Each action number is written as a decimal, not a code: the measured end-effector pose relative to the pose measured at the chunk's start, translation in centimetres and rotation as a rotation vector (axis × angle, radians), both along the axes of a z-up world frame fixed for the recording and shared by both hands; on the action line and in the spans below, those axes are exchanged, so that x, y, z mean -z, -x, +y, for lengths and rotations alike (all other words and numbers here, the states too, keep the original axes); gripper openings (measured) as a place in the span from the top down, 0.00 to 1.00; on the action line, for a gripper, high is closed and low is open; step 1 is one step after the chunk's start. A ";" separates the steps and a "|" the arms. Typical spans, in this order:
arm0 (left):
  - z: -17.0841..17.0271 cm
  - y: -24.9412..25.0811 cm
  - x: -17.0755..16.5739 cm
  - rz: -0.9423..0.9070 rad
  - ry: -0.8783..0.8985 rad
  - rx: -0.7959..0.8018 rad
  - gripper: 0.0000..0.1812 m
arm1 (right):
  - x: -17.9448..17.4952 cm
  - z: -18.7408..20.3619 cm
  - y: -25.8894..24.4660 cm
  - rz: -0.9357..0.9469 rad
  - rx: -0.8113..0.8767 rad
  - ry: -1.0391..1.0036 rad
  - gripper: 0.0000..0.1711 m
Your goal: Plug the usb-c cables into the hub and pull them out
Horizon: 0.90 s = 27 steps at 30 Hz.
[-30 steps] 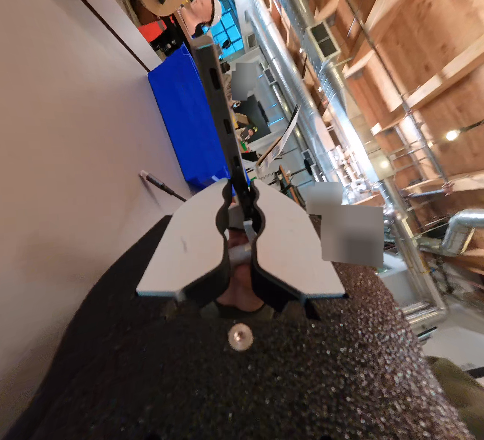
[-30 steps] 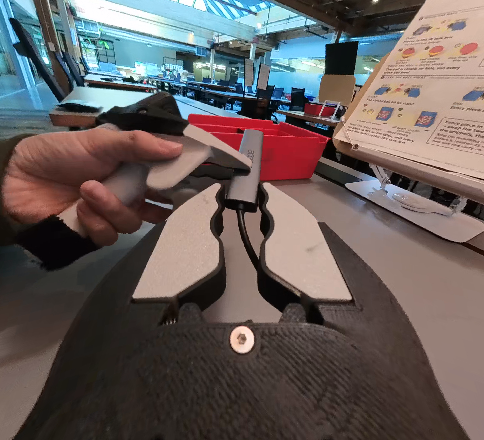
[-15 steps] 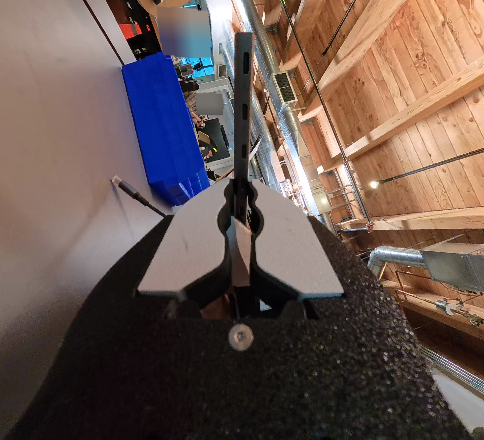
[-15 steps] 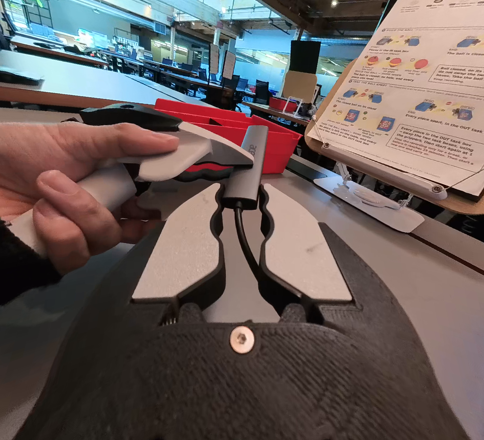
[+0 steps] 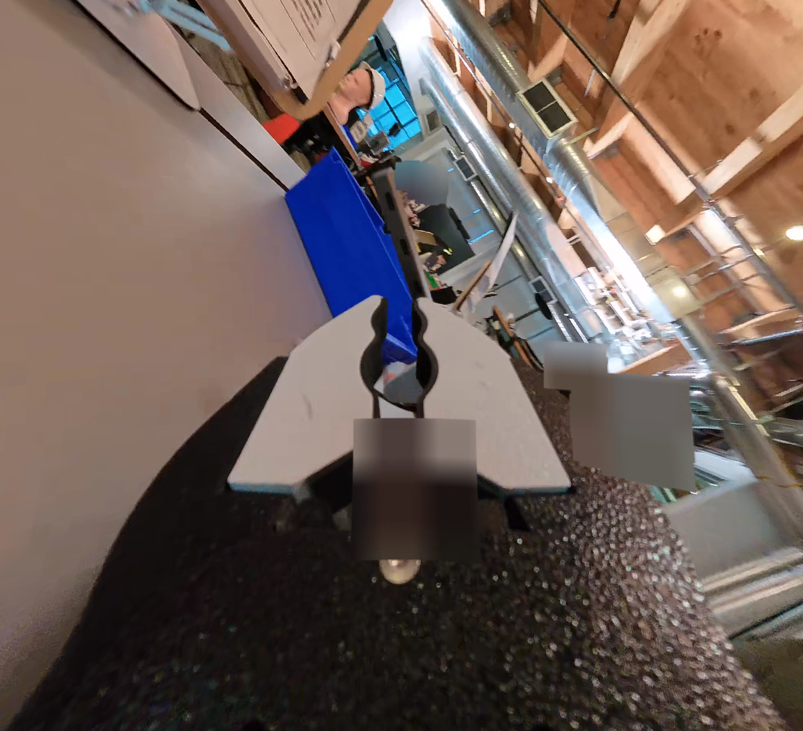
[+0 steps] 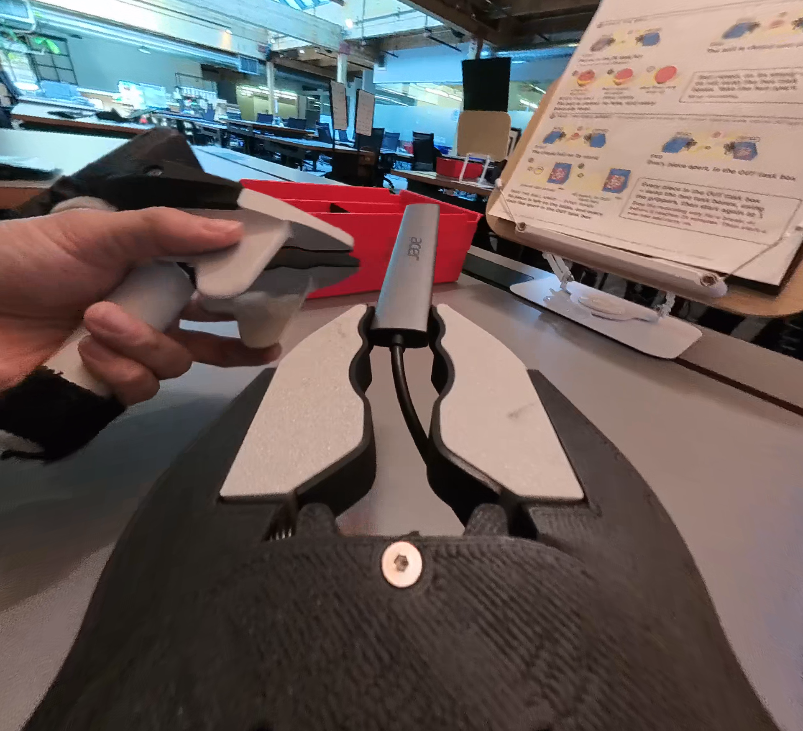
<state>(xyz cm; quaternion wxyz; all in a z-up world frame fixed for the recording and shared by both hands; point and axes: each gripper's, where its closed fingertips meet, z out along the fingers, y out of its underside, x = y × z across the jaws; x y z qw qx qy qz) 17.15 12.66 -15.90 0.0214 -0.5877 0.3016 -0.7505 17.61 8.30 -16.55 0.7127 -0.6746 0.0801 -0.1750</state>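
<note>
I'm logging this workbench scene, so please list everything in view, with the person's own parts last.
slim grey metal hub: one, grey, held upright at its cable end by the right gripper, above the table.
short black hub cable: one, black, running back from the hub between the right jaws.
red plastic bin: one, red, on the table behind the hub.
blue plastic bin: one, blue, on the table beyond the left gripper.
printed instruction sheet on a wooden board: one, white on tan, propped right of the hub.
grey table: one, grey, under everything.
left gripper: one, grey and black, jaws open, empty, left of the hub.
right gripper: one, jaws shut on the hub.
hand: one, holding the left gripper.
</note>
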 end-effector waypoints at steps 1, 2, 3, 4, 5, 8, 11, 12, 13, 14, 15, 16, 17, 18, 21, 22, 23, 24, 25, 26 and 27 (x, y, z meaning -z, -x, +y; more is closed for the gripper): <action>0.5 0.0 0.0 -0.002 -0.027 -0.017 0.95 | -0.1 -0.2 -0.1 0.019 -0.011 -0.015 0.86; 1.0 0.1 -0.1 -0.008 -0.065 -0.036 0.96 | -0.2 -0.3 -0.3 0.041 -0.016 -0.029 0.86; 1.6 0.2 -0.2 -0.015 -0.119 -0.056 0.97 | -0.2 -0.5 -0.5 0.055 -0.011 -0.033 0.86; 2.0 0.3 -0.3 -0.021 -0.189 -0.076 0.98 | -0.1 -0.5 -0.6 0.057 -0.017 -0.027 0.86; 2.6 0.4 -0.5 -0.025 -0.270 -0.098 0.98 | -0.2 -0.7 -0.8 0.054 -0.011 -0.026 0.86; 4.8 1.1 -1.4 -0.016 -0.564 -0.161 0.98 | -0.6 -1.7 -2.3 0.034 0.053 -0.022 0.86; 9.7 2.6 -2.0 0.087 -0.862 -0.252 0.93 | -0.8 -3.0 -3.9 0.026 0.108 -0.038 0.86; 11.9 3.2 -2.3 0.127 -0.928 -0.295 0.93 | -0.5 -3.3 -4.4 0.040 0.122 -0.045 0.86; 14.3 3.8 -2.4 0.176 -0.976 -0.328 0.92 | -0.4 -3.5 -4.6 0.061 0.127 -0.061 0.86; 16.6 4.2 -2.4 0.238 -1.013 -0.345 0.92 | -0.4 -3.7 -4.9 0.072 0.129 -0.068 0.86; 18.9 4.5 -2.0 0.319 -1.052 -0.336 0.90 | -0.4 -3.8 -5.0 0.078 0.133 -0.072 0.86; 21.0 4.6 -1.4 0.417 -1.088 -0.301 0.88 | -0.3 -3.6 -5.0 0.081 0.129 -0.063 0.86; 23.1 4.5 -0.5 0.526 -1.120 -0.257 0.85 | -0.2 -3.4 -4.9 0.075 0.118 -0.048 0.86; 25.2 4.4 0.4 0.639 -1.147 -0.213 0.82 | -0.1 -3.1 -4.7 0.062 0.111 -0.039 0.86; 29.3 2.8 3.2 0.897 -1.116 -0.054 0.74 | -0.1 -2.8 -4.4 0.034 0.111 -0.021 0.86; 29.8 2.3 4.3 0.962 -1.058 0.005 0.74 | -0.1 -2.8 -4.4 0.029 0.114 -0.021 0.86; 30.2 1.9 5.5 1.034 -1.005 0.064 0.74 | -0.1 -2.8 -4.4 0.028 0.112 -0.022 0.86; 30.5 1.8 6.6 1.102 -0.978 0.116 0.73 | -0.1 -2.8 -4.4 0.030 0.109 -0.023 0.86; 30.5 1.6 7.5 1.151 -0.954 0.167 0.73 | -0.2 -2.8 -4.4 0.033 0.110 -0.027 0.86; 30.7 1.4 8.2 1.200 -0.936 0.198 0.73 | -0.2 -2.9 -4.4 0.034 0.106 -0.031 0.86; 30.9 1.2 8.9 1.248 -0.928 0.213 0.73 | -0.2 -2.9 -4.3 0.036 0.099 -0.033 0.86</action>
